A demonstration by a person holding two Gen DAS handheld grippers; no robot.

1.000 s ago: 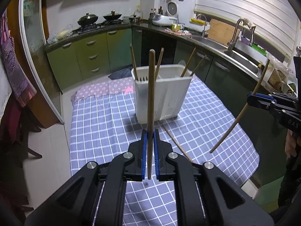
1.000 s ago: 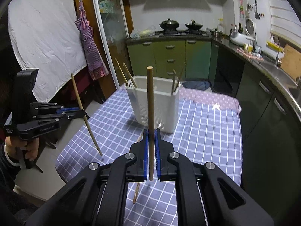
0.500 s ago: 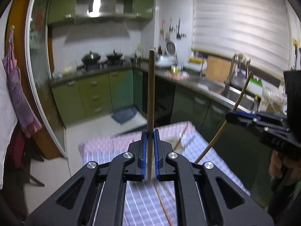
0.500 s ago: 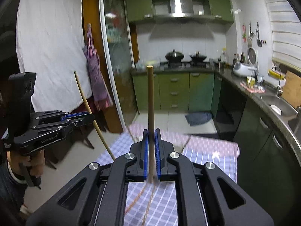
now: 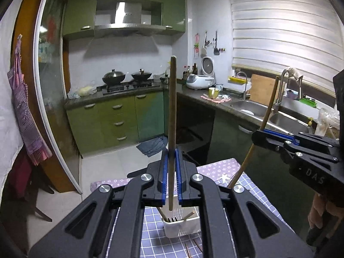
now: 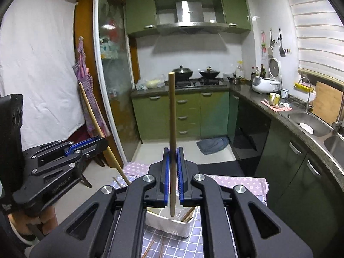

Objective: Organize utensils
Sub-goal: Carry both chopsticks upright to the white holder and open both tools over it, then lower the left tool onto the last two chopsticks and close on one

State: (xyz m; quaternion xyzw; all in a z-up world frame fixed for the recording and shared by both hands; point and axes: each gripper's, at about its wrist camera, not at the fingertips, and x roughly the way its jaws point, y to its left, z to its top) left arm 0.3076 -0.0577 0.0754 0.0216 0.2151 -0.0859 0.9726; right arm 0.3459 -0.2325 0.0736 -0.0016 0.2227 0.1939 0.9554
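1. Left black two-finger gripper with blue pads (image 5: 171,176): I keep it pinching a brown wooden chopstick (image 5: 172,129) upright, tip aimed down, presumably for dropping into the holder.
2. Right black two-finger gripper with blue pads (image 6: 172,176): pressed onto a second wooden chopstick (image 6: 172,139), held likewise.
3. White slotted plastic utensil holder (image 5: 182,228): directly below both tips, on the blue checked tablecloth (image 5: 150,232), already holding chopsticks.
4. Change: a second ago the holder stood well ahead; both grippers have since risen above it.
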